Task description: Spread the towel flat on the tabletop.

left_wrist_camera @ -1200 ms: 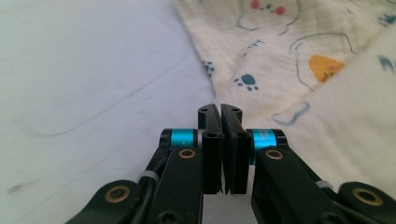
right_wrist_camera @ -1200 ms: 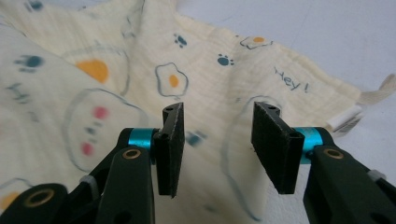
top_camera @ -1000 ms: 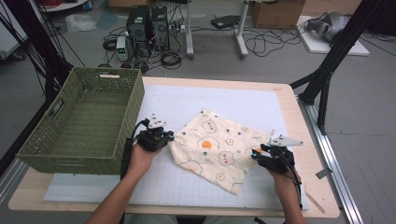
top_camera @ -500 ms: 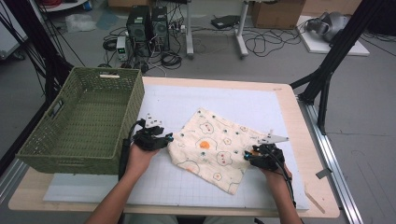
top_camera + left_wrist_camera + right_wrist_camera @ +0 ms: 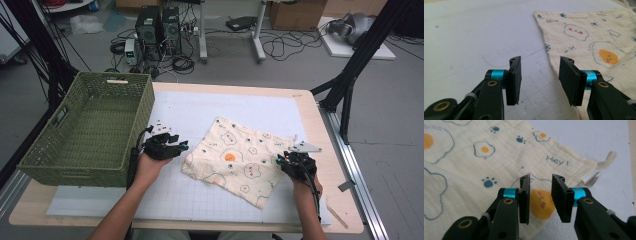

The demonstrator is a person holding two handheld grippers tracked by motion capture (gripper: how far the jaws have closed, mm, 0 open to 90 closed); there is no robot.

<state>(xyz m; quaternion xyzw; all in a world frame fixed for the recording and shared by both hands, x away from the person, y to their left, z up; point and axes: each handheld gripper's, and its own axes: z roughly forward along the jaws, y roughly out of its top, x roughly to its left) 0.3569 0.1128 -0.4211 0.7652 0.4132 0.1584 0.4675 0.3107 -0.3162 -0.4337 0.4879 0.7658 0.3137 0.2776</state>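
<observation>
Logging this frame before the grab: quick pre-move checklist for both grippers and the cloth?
1. Left gripper open, nothing between jaws, which have just been opening: ok.
2. Left gripper on the cloth edge: not ok, it is over bare mat beside it.
3. Right gripper over the cloth's edge, jaws just closing, pads not yet pressing: ok.
4. Cloth lies flat: ok.
5. Basket has room: ok.

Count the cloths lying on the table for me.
1. The cloth lies flat on the white mat, right of the green basket, between the two grippers. None seems hidden.
</observation>
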